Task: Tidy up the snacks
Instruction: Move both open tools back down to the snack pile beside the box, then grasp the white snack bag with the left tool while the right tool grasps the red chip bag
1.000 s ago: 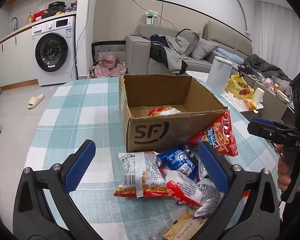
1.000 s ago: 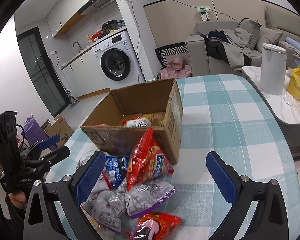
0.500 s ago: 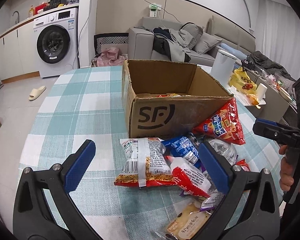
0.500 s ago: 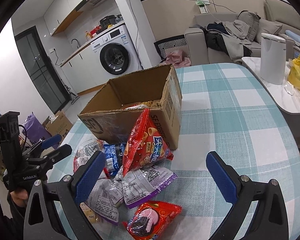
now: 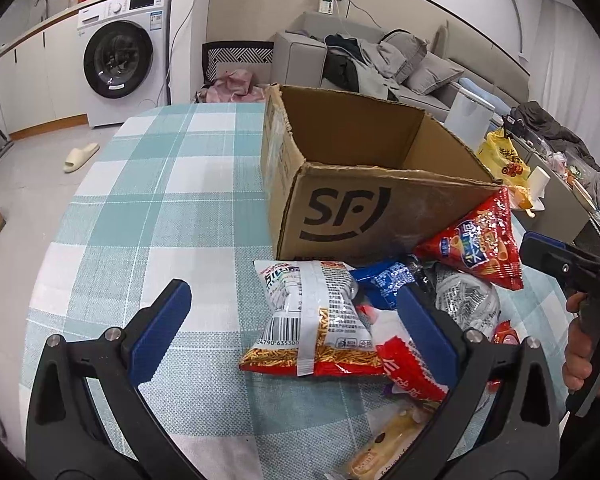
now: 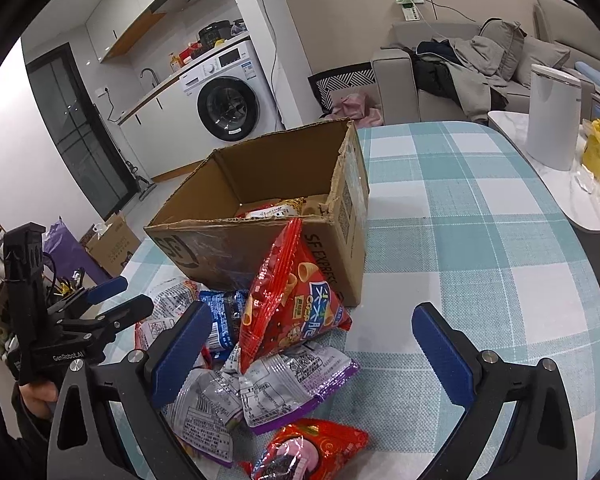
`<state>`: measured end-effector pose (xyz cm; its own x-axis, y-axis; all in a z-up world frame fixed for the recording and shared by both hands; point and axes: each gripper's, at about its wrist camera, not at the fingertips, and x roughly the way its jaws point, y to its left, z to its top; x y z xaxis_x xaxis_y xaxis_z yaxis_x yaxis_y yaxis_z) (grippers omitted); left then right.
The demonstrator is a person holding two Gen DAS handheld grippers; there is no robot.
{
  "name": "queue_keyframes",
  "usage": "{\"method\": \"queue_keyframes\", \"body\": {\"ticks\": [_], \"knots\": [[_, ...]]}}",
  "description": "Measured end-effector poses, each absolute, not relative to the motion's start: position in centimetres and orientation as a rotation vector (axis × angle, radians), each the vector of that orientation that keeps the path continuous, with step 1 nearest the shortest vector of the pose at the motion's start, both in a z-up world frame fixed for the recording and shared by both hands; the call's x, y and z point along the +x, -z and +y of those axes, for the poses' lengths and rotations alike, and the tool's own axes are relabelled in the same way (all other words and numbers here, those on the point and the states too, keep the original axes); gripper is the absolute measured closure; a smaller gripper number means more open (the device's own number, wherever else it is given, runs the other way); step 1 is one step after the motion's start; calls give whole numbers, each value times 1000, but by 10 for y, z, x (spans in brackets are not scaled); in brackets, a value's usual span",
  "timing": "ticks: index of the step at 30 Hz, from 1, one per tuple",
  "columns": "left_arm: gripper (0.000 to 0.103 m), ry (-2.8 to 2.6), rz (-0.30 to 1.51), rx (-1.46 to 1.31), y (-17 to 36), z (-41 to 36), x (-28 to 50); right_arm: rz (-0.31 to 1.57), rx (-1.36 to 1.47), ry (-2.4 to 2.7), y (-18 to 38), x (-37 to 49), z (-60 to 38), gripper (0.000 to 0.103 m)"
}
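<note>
Snacks: a loose pile on the checked tablecloth (image 5: pixel 148 208), lower centre of both views, right against the front of the cardboard box (image 5: pixel 364 216).
Noodle snack bag (image 5: pixel 316 320): lying flat, barcode up, lower centre of the left view, between the left gripper's (image 5: pixel 296 328) blue pads.
Red cone-snack bag (image 6: pixel 288 304): propped upright, its top corner leaning on the box's front wall, centre of the right view.
Other packs: a blue one (image 6: pixel 226 320) tucked behind the red bag, silver-and-purple ones (image 6: pixel 288 384) flat in front, a red cookie pack (image 6: pixel 312 448) at the bottom edge.
Box: open top, torn rim, standing mid-table; inside, at least one yellow-and-white packet (image 6: pixel 272 211) lies on the floor, the rest of the inside is hidden.
Left gripper: jaws spread wide, holding nothing, the noodle bag framed between them.
Right gripper (image 6: pixel 312 356): jaws wide apart too, empty, hanging over the pile's right side.
Change: both cameras sit lower and closer than a second ago; the box wall now hides the contents from the left view, and the pile fills more of the frame.
Room: open tablecloth stretches across the left of the left view and the right of the right view, out to the table's rounded edge.
</note>
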<state>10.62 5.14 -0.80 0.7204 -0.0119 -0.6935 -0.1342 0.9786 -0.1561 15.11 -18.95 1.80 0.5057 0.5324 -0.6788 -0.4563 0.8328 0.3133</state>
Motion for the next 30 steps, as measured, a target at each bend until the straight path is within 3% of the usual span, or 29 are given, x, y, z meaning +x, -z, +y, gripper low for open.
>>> {"method": "queue_keyframes", "body": {"ticks": [20,30], "knots": [[1,-75,837,-185,27,66,145,915,100,-623,0,177,-164,2],[1,-34,881,-210,43,67,152,953,146,-633,14,185,-164,13]]}}
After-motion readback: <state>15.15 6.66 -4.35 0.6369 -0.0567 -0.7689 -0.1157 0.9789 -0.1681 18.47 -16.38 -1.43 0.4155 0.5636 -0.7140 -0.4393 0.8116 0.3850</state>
